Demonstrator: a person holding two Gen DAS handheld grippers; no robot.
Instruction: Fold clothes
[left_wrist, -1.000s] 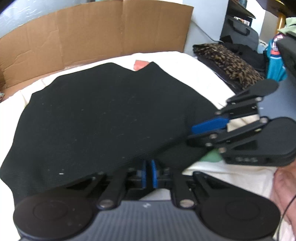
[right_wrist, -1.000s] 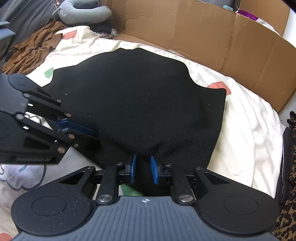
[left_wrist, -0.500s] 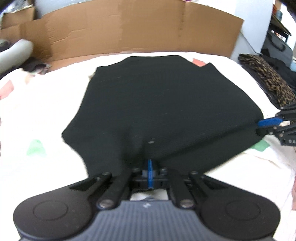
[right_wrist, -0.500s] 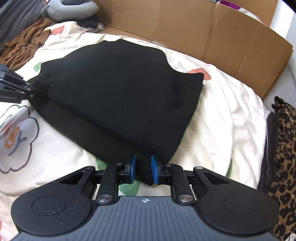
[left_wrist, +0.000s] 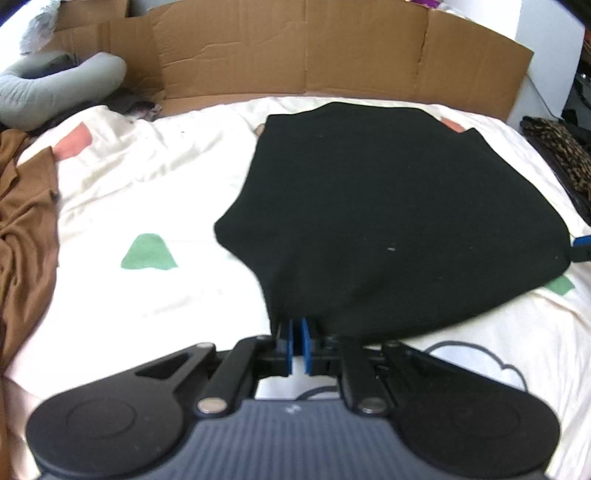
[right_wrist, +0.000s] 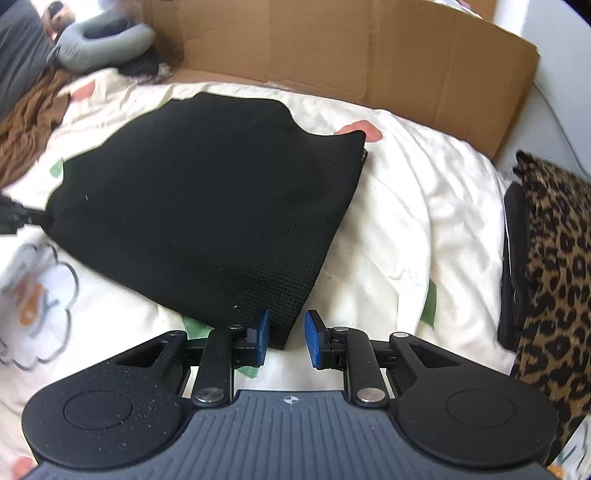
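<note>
A black knit garment (left_wrist: 388, 206) lies folded on the cream bed sheet (left_wrist: 147, 184). My left gripper (left_wrist: 297, 328) is at its near left corner. The blue pads stand a narrow slit apart and are opening, with the cloth still drawn to a point at their tips. In the right wrist view the black garment (right_wrist: 207, 192) ends in a near right corner that lies between the jaws of my right gripper (right_wrist: 286, 325). Those jaws are opening: the corner rests against the left pad and is clear of the right one. Each gripper shows at the edge of the other view.
A cardboard wall (left_wrist: 295, 48) stands along the bed's far side. A brown garment (left_wrist: 22, 221) lies crumpled at the left, with a grey curved pillow (left_wrist: 55, 88) behind it. Leopard-print clothes (right_wrist: 554, 258) are piled at the right edge.
The two grippers have drawn apart along the garment's near edge, pulling it straight. The right jaws have widened off the corner. The left pads have parted by a slit.
</note>
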